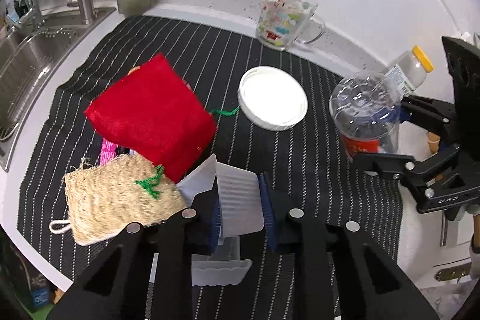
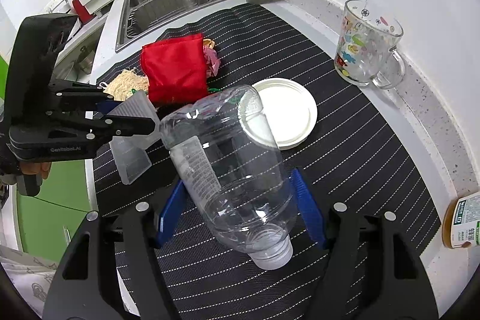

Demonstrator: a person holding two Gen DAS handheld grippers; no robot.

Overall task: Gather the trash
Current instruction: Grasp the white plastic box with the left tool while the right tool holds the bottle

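Right now your left gripper (image 1: pixel 238 210) has its blue pads closed on the upright flap of the ribbed, translucent plastic tray (image 1: pixel 237 200), which sits at the near edge of the striped mat (image 1: pixel 300 164). Its long axis runs straight away from you. Your right gripper (image 2: pixel 240 206) clamps the clear, crinkled bottle (image 2: pixel 228 164), held off the mat to the tray's right, cap end nearest you. Behind sit soft red cloth (image 1: pixel 153 113) and coarse loofah (image 1: pixel 117 197).

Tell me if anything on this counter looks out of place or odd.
The clear plastic box in the left gripper hangs open, lid dangling. The right gripper holds an empty bottle neck-down. Pink wrappers poke from behind the red cloth.
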